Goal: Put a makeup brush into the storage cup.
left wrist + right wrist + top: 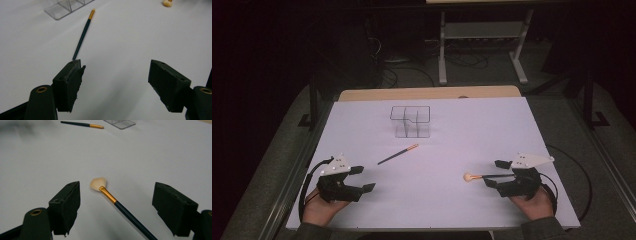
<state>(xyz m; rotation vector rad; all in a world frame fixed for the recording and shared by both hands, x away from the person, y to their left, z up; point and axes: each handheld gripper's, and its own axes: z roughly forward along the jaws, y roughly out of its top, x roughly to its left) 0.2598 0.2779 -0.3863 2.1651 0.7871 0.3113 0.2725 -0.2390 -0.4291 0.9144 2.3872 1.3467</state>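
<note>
Right gripper view: fan brush (117,202) between spread, untouching jaws of right gripper (116,205).

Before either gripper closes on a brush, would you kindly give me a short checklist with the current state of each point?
1. Right gripper jaws wide apart: ok.
2. Fan brush lies between the right jaws, handle running toward the gripper: ok.
3. Right pads touching the fan brush: not ok, both stand clear of it.
4. Left gripper open with nothing between its jaws: ok.
5. Thin brush lined up with the left gripper: not ok, it lies flat ahead of the left-hand jaw, off centre.
6. Clear organiser upright, with bare table between it and both brushes: ok.
</note>
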